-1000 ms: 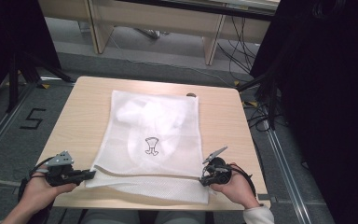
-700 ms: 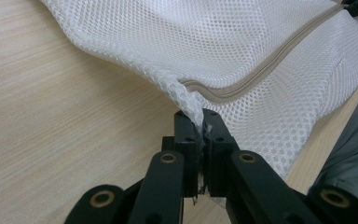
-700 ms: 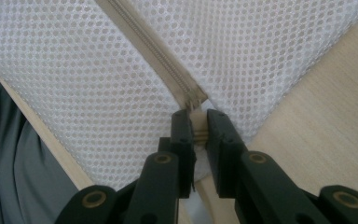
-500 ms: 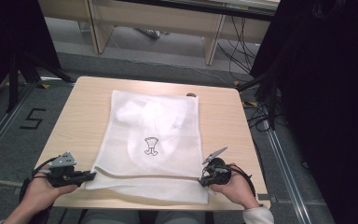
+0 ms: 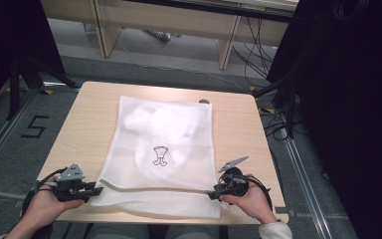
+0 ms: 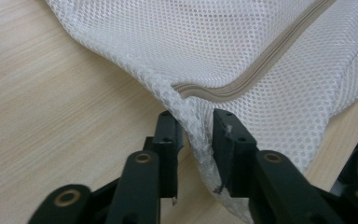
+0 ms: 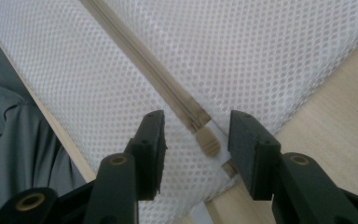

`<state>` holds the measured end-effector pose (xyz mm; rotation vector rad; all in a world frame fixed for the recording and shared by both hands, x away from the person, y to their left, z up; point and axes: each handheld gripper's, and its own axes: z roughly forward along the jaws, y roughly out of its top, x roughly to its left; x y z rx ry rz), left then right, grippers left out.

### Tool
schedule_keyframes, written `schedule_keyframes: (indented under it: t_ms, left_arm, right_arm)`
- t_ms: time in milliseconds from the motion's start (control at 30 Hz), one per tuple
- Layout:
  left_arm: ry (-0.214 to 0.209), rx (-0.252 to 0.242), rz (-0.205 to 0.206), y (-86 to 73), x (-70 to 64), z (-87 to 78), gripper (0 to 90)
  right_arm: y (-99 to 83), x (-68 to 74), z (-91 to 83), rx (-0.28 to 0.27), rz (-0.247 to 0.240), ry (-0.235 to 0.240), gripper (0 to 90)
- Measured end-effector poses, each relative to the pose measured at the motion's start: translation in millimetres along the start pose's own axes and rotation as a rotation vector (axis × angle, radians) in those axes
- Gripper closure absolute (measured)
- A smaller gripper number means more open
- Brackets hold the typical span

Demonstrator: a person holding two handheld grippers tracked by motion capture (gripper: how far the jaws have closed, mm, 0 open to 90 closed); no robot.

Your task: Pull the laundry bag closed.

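Almost nothing has changed since earlier: the white mesh laundry bag point(image 5: 164, 149) lies flat on the light wooden table point(image 5: 89, 119). The left gripper point(image 6: 195, 140) pinches its near corner fold. The right gripper point(image 7: 196, 135) stands open around the beige zipper pull point(image 7: 208, 140).

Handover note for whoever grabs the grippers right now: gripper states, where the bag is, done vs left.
Left gripper: jaws close on either side of a bunched fold of the mesh laundry bag at its near left corner; a firm clamp is not certain.
Right gripper: open, jaws straddling the beige zipper pull at the near right end of the zipper, not yet touching it.
Bag lies flat on the wooden table, white clothing inside, zipper along the near edge and apparently closed.
Done: both grippers placed at the zipper ends.
Left, probably: close on the pull and run the zipper.
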<state>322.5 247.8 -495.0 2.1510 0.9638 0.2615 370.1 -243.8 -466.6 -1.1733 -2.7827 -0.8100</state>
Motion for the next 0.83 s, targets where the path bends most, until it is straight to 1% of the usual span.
schedule_keyframes:
  t_ms: [33, 67, 100, 133, 167, 200, 233, 267, 300, 333, 367, 400, 433, 467, 500, 533, 567, 600, 633, 667, 700, 733, 767, 800, 833]
  left_arm:
    - [0.015, -0.029, -0.016, -0.7, -1.3, 2.2, 63.8]
    - [0.02, -0.019, -0.016, -0.5, -1.5, 1.7, 61.0]
    - [0.014, -0.004, 0.006, -0.4, -0.4, 0.1, 59.1]
    - [0.011, -0.006, 0.018, -0.2, 0.4, -0.6, 57.4]
    - [0.015, -0.007, 0.016, -0.2, 0.1, -1.4, 55.2]
    - [0.019, -0.021, 0.01, -0.5, -0.3, -1.3, 53.9]
    - [0.02, -0.021, 0.014, -0.9, 0.2, -2.4, 52.4]
    - [0.027, -0.024, 0.019, -1.4, 0.2, -3.6, 51.7]
    - [0.023, -0.033, 0.02, -1.9, 0.5, -4.1, 50.8]
    - [0.028, -0.032, 0.021, -2.5, 0.5, -5.6, 49.9]
    - [0.021, -0.043, 0.023, -3.2, 1.1, -6.0, 49.4]
    - [0.028, -0.044, 0.008, -3.6, 0.0, -7.0, 49.2]
    - [0.026, -0.052, 0.003, -4.8, 0.4, -7.6, 48.6]
    - [0.02, -0.038, 0.014, -4.5, 1.9, -9.3, 47.8]
    - [0.021, -0.057, 0.018, -4.6, 2.8, -9.8, 47.2]
    - [0.025, -0.063, -0.002, -4.5, 2.4, -11.4, 46.3]
    - [0.025, -0.093, -0.01, -4.1, 2.8, -12.2, 45.2]
    - [0.027, -0.124, -0.006, -3.7, 4.1, -13.7, 43.7]
    - [0.032, -0.152, -0.039, -3.1, 4.0, -14.8, 42.6]
    - [0.045, -0.167, -0.033, -2.3, 6.6, -17.4, 42.2]
    - [0.061, -0.179, -0.051, -1.9, 7.8, -19.0, 41.1]
    - [0.074, -0.194, -0.051, -1.5, 9.6, -19.9, 40.4]
    - [0.082, -0.217, -0.063, -1.2, 10.4, -20.0, 40.2]
    - [0.092, -0.23, -0.074, -1.0, 11.6, -21.2, 40.1]
    - [0.104, -0.243, -0.089, -0.8, 12.2, -22.2, 39.8]
  right_arm:
    - [0.2, 1.0, 0.2, -0.008, 0.02, 0.013, 54.9]
    - [0.8, 1.0, 0.5, -0.017, 0.039, -0.012, 54.0]
    - [1.3, 1.4, -0.4, -0.017, 0.06, -0.036, 53.3]
    - [1.6, 0.1, 0.1, -0.048, 0.033, -0.014, 52.3]
    - [1.9, -0.7, -1.5, -0.06, 0.03, -0.013, 50.7]
    - [1.9, -0.9, -3.5, -0.071, 0.042, -0.018, 49.9]
    - [2.1, -2.6, -3.6, -0.102, 0.031, -0.011, 49.5]
    - [2.3, -3.2, -4.6, -0.116, 0.043, -0.019, 48.5]
    - [1.7, -3.5, -2.7, -0.156, 0.061, -0.034, 48.1]
    - [1.8, -4.2, -6.1, -0.135, 0.059, -0.036, 47.3]
    - [1.4, -5.0, -3.8, -0.178, 0.066, -0.037, 46.2]
    - [1.7, -6.3, -6.9, -0.146, 0.066, -0.047, 45.7]
    - [1.6, -5.8, -7.4, -0.155, 0.081, -0.042, 44.7]
    - [0.8, -5.8, -5.4, -0.185, 0.1, -0.049, 43.6]
    - [1.6, -8.9, -8.0, -0.174, 0.082, -0.057, 43.4]
    - [1.1, -9.8, -6.2, -0.216, 0.094, -0.062, 43.3]
    - [1.0, -11.6, -9.2, -0.204, 0.086, -0.076, 42.4]
    - [0.8, -11.9, -8.4, -0.232, 0.112, -0.092, 41.1]
    - [0.7, -11.5, -10.8, -0.23, 0.14, -0.098, 40.6]
    - [0.7, -12.9, -12.8, -0.24, 0.115, -0.083, 39.7]
    - [0.6, -13.5, -11.5, -0.269, 0.131, -0.09, 38.6]
    - [0.5, -12.3, -13.1, -0.261, 0.161, -0.085, 38.1]
    - [0.4, -14.2, -15.5, -0.249, 0.156, -0.088, 37.2]
    - [0.1, -14.7, -11.4, -0.305, 0.172, -0.099, 36.7]
    - [-0.4, -15.7, -16.0, -0.27, 0.181, -0.1, 36.6]
